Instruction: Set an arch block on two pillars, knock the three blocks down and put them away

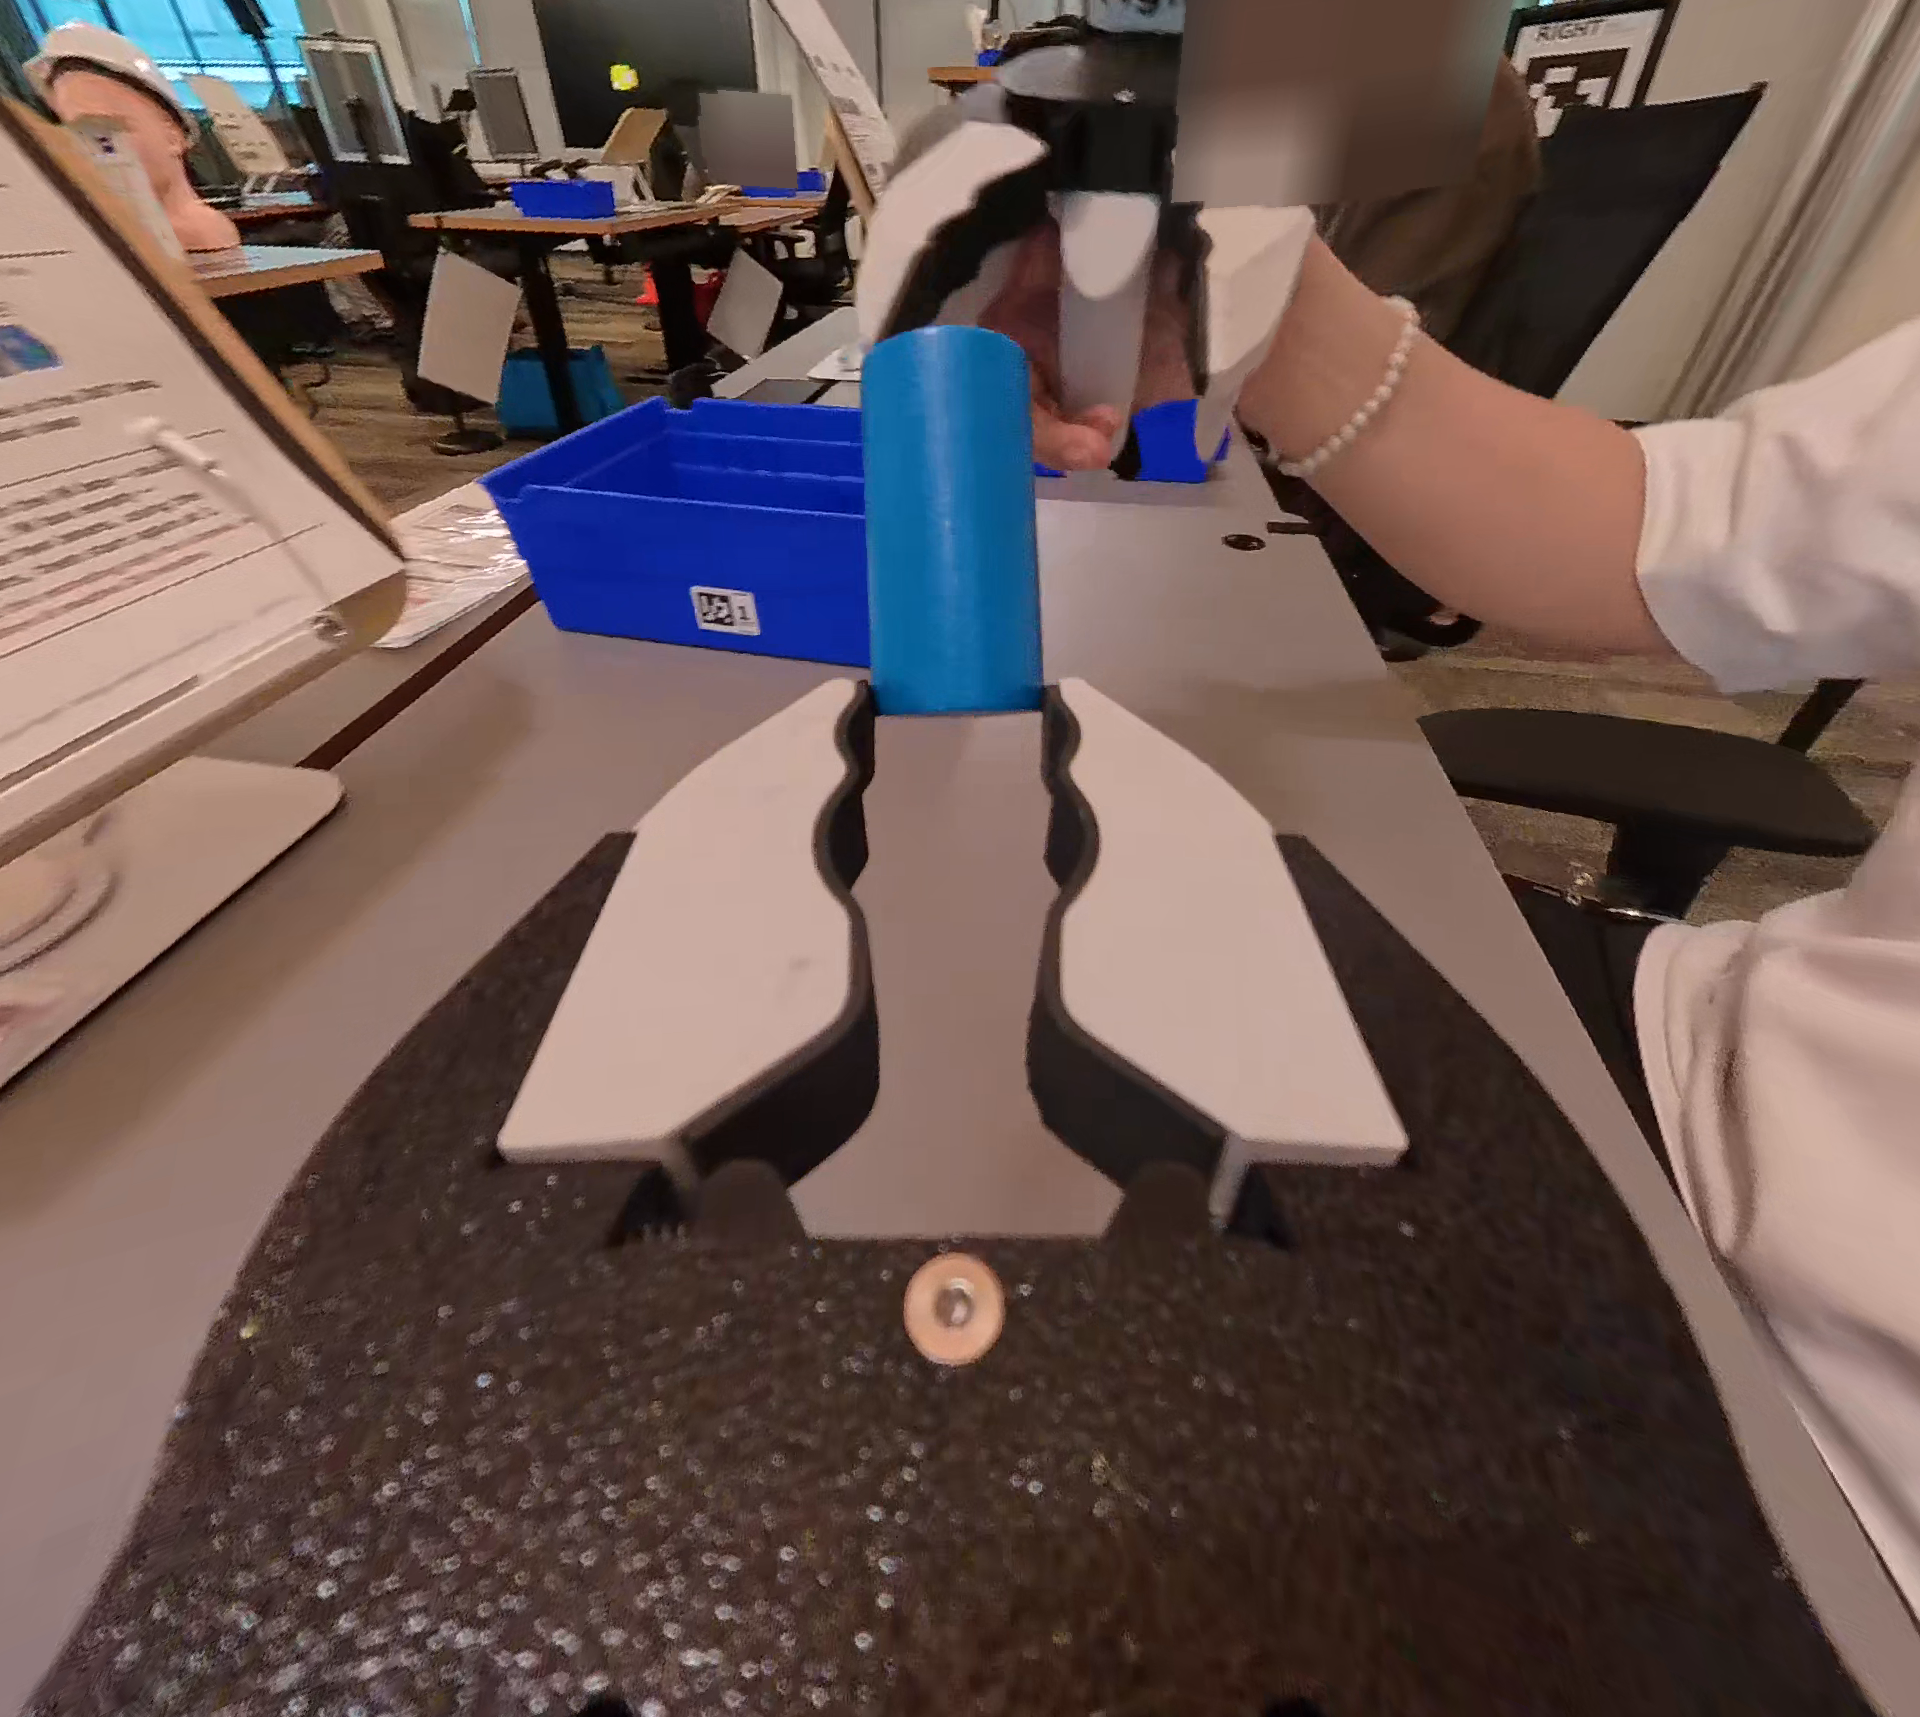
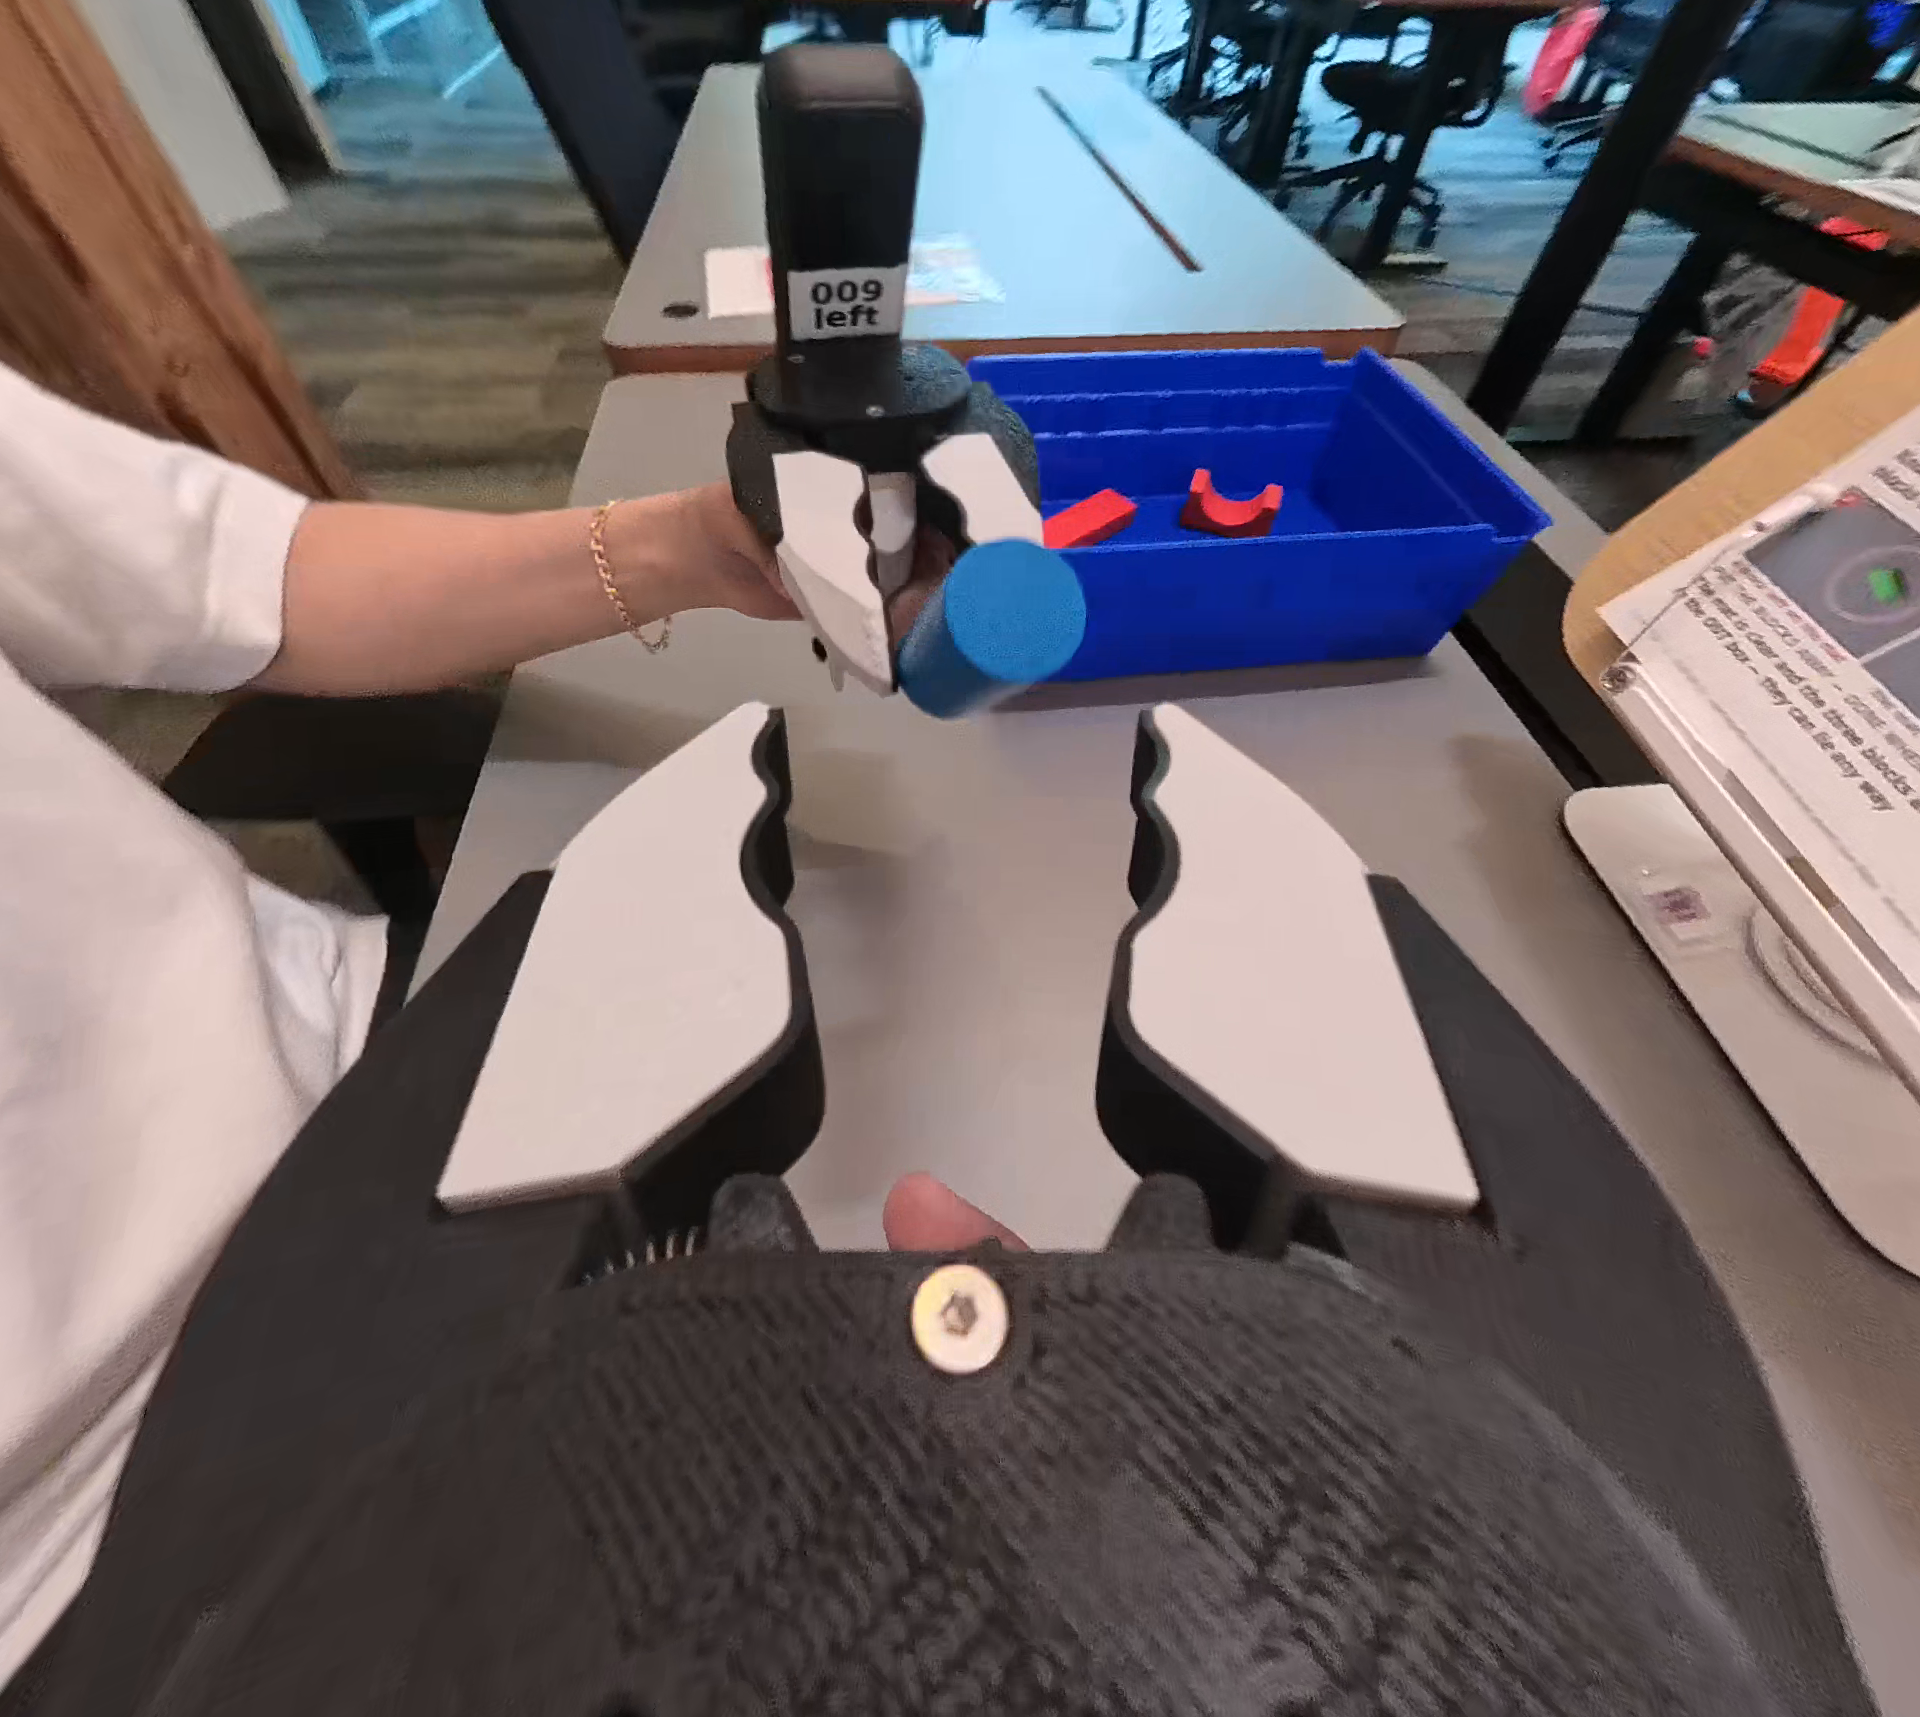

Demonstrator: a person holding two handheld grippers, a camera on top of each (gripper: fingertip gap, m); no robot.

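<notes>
My left gripper (image 1: 956, 699) is shut on one end of a blue cylinder (image 1: 951, 514) and holds it above the grey table (image 1: 1195, 628); the cylinder sticks out past the fingertips. In the right wrist view the left gripper (image 2: 899, 680) shows ahead with the blue cylinder (image 2: 992, 626) pointing toward me. My right gripper (image 2: 961, 732) is open and empty, just short of the cylinder's free end. In the left wrist view the right gripper (image 1: 1049, 285) hovers open beyond the cylinder's far end. A blue bin (image 2: 1382, 566) behind holds a red flat block (image 2: 1091, 516) and a red arch block (image 2: 1231, 506).
The blue bin (image 1: 644, 555) stands on the table behind the cylinder. A document stand (image 1: 156, 472) with printed sheets is at the left, and in the right wrist view (image 2: 1787, 659) at the right. A black chair (image 1: 1652, 784) is off the table's right edge. A person's sleeves flank both views. The gap from one gripper's tips to the other's is roughly 7 cm.
</notes>
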